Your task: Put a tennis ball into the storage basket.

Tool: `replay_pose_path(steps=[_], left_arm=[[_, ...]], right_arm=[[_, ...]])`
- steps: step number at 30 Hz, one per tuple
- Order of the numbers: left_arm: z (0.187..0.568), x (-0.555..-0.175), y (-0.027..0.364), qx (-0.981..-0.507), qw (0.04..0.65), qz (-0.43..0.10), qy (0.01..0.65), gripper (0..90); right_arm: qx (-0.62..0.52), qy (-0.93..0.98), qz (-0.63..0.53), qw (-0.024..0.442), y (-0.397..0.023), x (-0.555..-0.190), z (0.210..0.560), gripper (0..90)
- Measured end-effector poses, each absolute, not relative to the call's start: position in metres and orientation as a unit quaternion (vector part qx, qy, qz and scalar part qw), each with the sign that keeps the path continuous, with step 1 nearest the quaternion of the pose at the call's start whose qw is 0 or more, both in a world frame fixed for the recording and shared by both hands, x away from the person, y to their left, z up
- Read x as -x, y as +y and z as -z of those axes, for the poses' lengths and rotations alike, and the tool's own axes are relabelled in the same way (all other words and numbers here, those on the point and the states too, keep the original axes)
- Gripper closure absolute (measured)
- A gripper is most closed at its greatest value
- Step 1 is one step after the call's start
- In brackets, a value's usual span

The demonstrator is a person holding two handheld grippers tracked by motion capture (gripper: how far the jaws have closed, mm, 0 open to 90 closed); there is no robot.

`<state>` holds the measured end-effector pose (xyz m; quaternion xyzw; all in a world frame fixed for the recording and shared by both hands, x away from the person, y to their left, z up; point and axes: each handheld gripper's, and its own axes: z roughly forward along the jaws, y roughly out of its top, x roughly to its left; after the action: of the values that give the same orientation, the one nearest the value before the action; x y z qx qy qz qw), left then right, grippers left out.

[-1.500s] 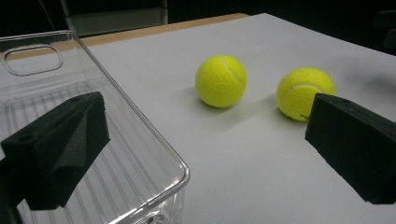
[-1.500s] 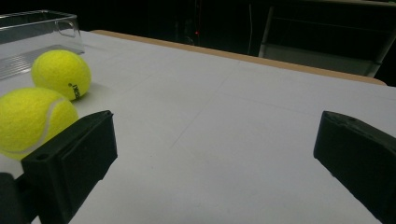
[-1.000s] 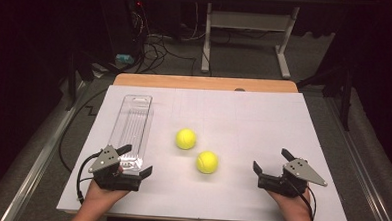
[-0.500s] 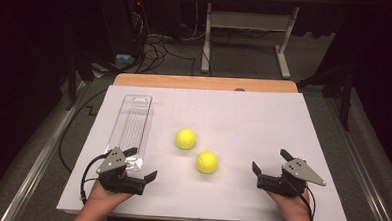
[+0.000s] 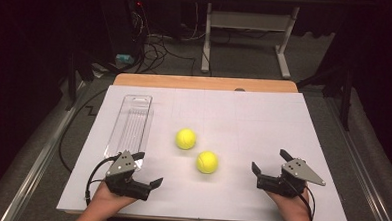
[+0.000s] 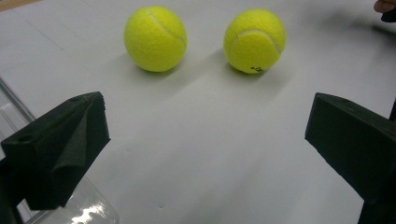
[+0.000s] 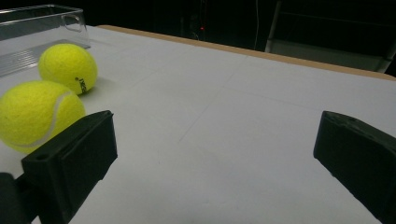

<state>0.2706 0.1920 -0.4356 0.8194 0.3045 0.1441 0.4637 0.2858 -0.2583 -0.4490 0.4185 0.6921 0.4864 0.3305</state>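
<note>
At the near edge of the white-covered table [image 5: 263,118], my two hands hold a gripper each, both with jaws spread wide and nothing between them. My left gripper [image 5: 148,169] sits at the near left, its grey three-cornered plate on top and its black cable looping back over the sheet; its jaws point toward the table's middle. One jaw stands just beside the near end of the clear plastic tray [image 5: 128,127]; whether it touches I cannot tell. In the left gripper view that tray's glossy rim [image 6: 88,212] shows under the left jaw, and bare white sheet lies in the wide gap between the two black pads.

My right gripper [image 5: 269,162] rests at the near right, jaws angled up the table and slightly inward, likewise empty and fully parted; the right gripper view looks between them over open white surface [image 7: 243,121].

Between the grippers and a little farther out lie two yellow tennis balls. The nearer ball [image 5: 207,162] sits right of centre, slightly blurred in the high view; it appears large at the left edge of the right gripper view [image 7: 39,114]. The farther ball [image 5: 186,138] lies up and to its left, near it but apart, and just right of the tray.

The tray runs lengthwise along the left side, empty. Beyond the sheet shows the table's wooden far edge [image 5: 205,83], then dark floor with cables [image 5: 156,48] and a white frame's legs [image 5: 247,32].
</note>
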Motion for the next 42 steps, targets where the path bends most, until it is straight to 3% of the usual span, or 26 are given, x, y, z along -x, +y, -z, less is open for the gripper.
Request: replay_pose_path(steps=[42], left_arm=[[0.455,-0.280,0.164,-0.893,0.328,-0.073,0.299,3.7]], right_arm=[[-0.413,0.694,-0.489,0.331,-0.257,-0.285,0.448,0.0]])
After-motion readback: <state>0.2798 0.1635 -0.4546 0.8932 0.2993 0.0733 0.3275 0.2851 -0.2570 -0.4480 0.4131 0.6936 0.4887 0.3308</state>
